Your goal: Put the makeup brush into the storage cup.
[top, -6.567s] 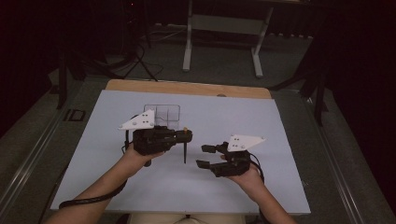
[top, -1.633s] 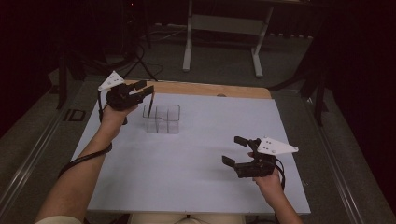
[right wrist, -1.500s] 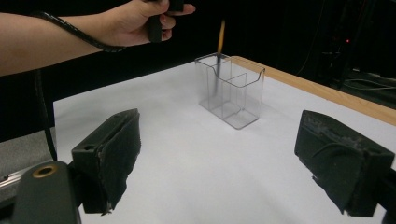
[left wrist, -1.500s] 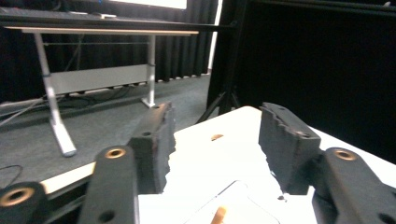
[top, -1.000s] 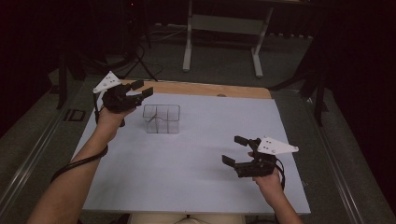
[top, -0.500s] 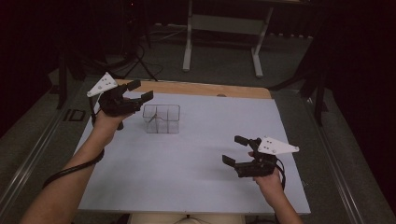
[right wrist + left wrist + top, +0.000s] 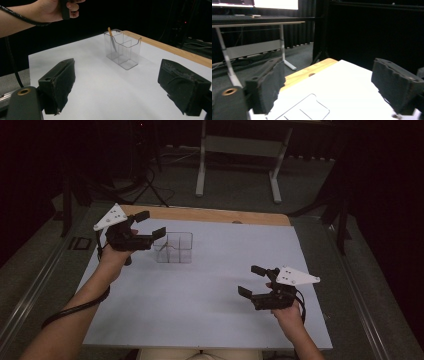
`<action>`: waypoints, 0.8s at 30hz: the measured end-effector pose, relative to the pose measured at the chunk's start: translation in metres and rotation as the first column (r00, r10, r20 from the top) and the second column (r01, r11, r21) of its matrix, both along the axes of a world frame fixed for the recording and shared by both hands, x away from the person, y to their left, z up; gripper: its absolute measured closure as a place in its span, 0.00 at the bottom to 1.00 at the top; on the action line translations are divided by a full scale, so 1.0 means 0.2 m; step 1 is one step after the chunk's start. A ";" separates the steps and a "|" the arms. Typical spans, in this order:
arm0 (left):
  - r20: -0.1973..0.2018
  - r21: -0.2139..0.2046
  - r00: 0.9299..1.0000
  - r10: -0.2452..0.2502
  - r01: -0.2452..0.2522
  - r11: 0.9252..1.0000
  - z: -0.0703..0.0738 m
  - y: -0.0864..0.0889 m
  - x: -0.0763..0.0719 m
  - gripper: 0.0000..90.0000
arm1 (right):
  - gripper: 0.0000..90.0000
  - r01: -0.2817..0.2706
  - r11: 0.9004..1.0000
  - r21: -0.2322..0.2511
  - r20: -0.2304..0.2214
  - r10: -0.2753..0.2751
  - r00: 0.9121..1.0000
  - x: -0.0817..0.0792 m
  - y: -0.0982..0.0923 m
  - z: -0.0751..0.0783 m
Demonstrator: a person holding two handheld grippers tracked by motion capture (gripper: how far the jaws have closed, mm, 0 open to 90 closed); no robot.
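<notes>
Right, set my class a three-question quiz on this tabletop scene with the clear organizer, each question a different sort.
1. True or false: the clear organizer lies on its side.
2. What stands inside it? A) a pen-like stick B) scissors C) a spoon
3. Fill in: both the left gripper and the right gripper are ____.

Key:
1. False; it stands upright on the white table.
2. A; the stick leans in one compartment.
3. Open, nothing between the jaws.

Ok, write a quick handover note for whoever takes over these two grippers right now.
Left hand-held gripper: jaws just opened, nothing between them, beside the clear organizer at the table's far left.
Right hand-held gripper: open, empty, near right.
Done: the small knife stands in an end compartment of the organizer.
Left: likely just draw the left hand-held gripper back.
</notes>
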State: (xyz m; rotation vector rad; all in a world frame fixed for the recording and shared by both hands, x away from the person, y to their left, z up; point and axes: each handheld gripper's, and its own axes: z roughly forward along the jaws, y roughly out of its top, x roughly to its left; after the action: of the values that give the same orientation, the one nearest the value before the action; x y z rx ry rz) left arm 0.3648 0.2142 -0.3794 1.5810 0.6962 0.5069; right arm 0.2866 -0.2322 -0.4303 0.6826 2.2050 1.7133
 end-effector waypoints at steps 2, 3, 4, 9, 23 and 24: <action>0.000 0.001 1.000 0.002 -0.002 1.000 0.00 0.00 -0.01 0.08 | 0.16 0.001 1.000 0.000 -0.001 -0.001 1.000 0.00 0.00 0.00; 0.000 0.008 1.000 0.002 -0.002 1.000 0.00 -0.01 -0.02 0.08 | 0.16 0.001 1.000 0.001 -0.001 -0.001 1.000 0.00 0.00 0.00; -0.002 0.013 1.000 -0.002 0.002 1.000 0.01 -0.01 -0.03 0.06 | 0.16 0.001 1.000 0.001 -0.001 -0.001 1.000 0.00 0.00 0.00; 0.010 -0.007 1.000 -0.022 0.022 1.000 0.02 0.00 -0.07 0.03 | 0.16 0.000 1.000 0.001 -0.001 0.000 1.000 0.00 0.00 0.00; -0.002 -0.016 0.997 -0.081 0.081 0.997 -0.02 -0.02 -0.21 0.03 | 0.16 0.006 1.000 -0.003 0.003 -0.006 1.000 0.00 -0.01 0.00; 0.004 -0.016 0.997 -0.082 0.082 0.996 -0.03 -0.02 -0.21 0.03 | 0.16 0.007 1.000 -0.005 0.005 -0.007 1.000 0.00 -0.01 0.00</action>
State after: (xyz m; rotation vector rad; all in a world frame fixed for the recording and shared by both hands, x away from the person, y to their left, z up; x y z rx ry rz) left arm 0.3223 0.2098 -0.3852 1.5864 0.6285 0.4423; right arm 0.2863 -0.2336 -0.4297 0.6838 2.2002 1.7035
